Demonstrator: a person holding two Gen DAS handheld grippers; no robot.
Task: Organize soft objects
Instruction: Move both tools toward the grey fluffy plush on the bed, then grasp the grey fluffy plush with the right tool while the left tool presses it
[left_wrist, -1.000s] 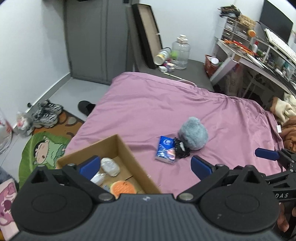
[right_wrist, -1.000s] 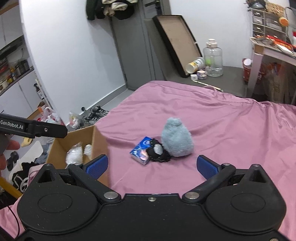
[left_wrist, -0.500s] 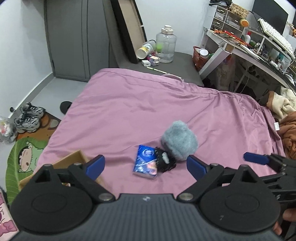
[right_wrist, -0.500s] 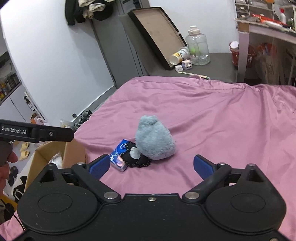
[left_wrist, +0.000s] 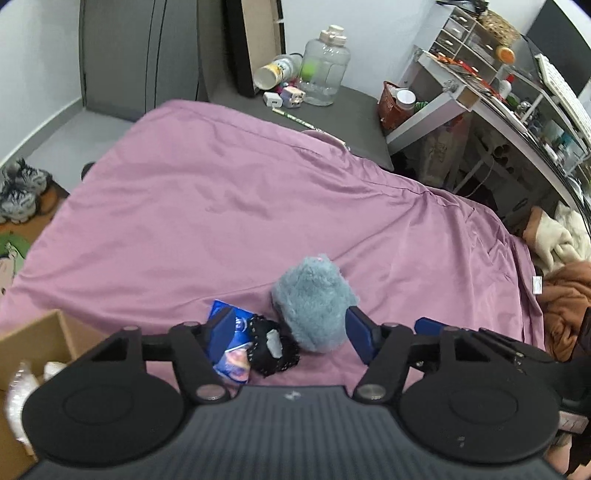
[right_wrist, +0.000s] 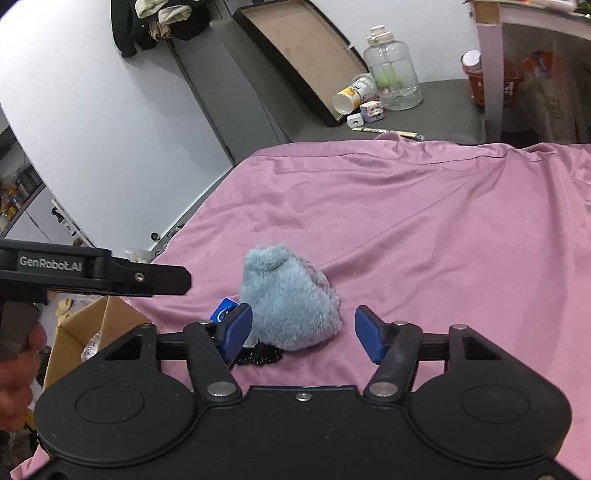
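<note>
A fluffy grey-blue plush (left_wrist: 314, 301) (right_wrist: 290, 299) lies on the pink bedsheet (left_wrist: 221, 214) (right_wrist: 424, 229). A black lacy piece (left_wrist: 273, 349) (right_wrist: 260, 356) and a blue packet (left_wrist: 232, 343) (right_wrist: 221, 312) lie against its left side. My left gripper (left_wrist: 291, 334) is open, its fingers either side of the packet, black piece and plush. My right gripper (right_wrist: 303, 334) is open, its fingers flanking the plush just in front. The cardboard box (left_wrist: 33, 343) (right_wrist: 88, 328) sits at the left, holding soft items.
A grey side surface (left_wrist: 332, 107) beyond the bed holds a clear jug (left_wrist: 323, 64), a tipped cup and small items. A cluttered desk (left_wrist: 517, 96) stands at the right. Blankets (left_wrist: 565, 280) lie at the bed's right edge. Shoes (left_wrist: 18, 188) lie on the floor.
Both grippers have moved forward and down toward the plush pile, which now sits between their fingers. The box has slid to the left edge of both views.
</note>
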